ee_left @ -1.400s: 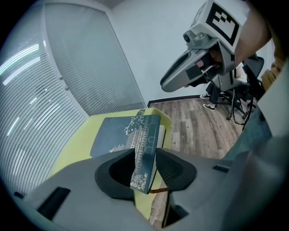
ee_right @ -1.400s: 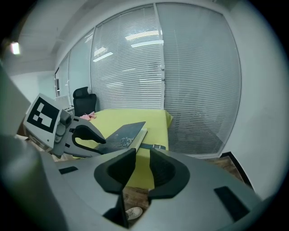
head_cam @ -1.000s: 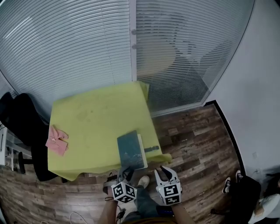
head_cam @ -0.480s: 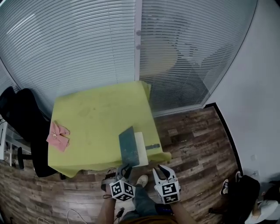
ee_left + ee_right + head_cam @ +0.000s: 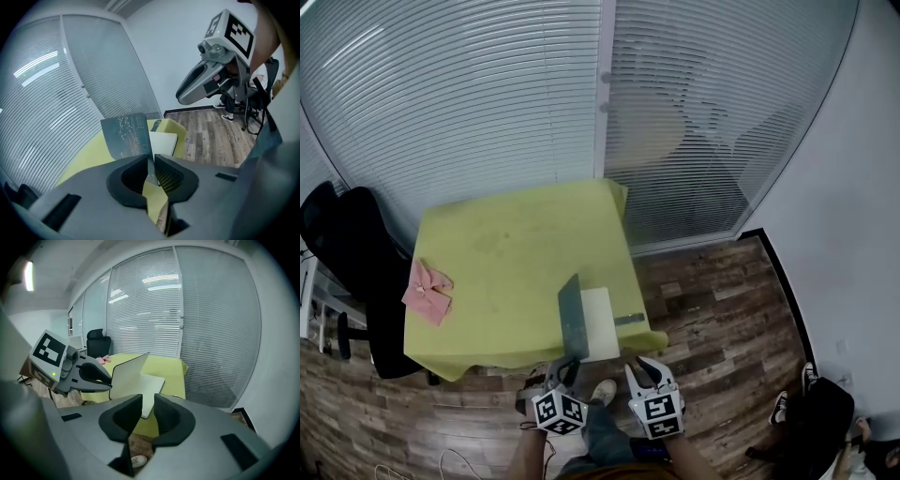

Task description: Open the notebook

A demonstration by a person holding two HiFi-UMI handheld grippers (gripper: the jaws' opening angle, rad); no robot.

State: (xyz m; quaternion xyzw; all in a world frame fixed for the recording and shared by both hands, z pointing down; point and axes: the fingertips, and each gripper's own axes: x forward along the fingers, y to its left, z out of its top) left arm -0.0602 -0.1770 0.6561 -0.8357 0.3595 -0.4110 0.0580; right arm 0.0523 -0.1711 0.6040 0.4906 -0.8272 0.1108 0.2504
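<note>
Table (image 5: 93, 154): left gripper view shows tongs (image 5: 151, 163) closing on notebook cover (image 5: 125, 136).

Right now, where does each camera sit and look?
Head view: on the person's head, looking steeply down at the yellow table and notebook; left gripper and right gripper show.
Left gripper view: on the left gripper, looking along its closing jaws, which pinch the notebook's raised cover.
Right gripper view: on the right gripper, along its closing, empty jaws toward the table.
All three show the notebook.
</note>
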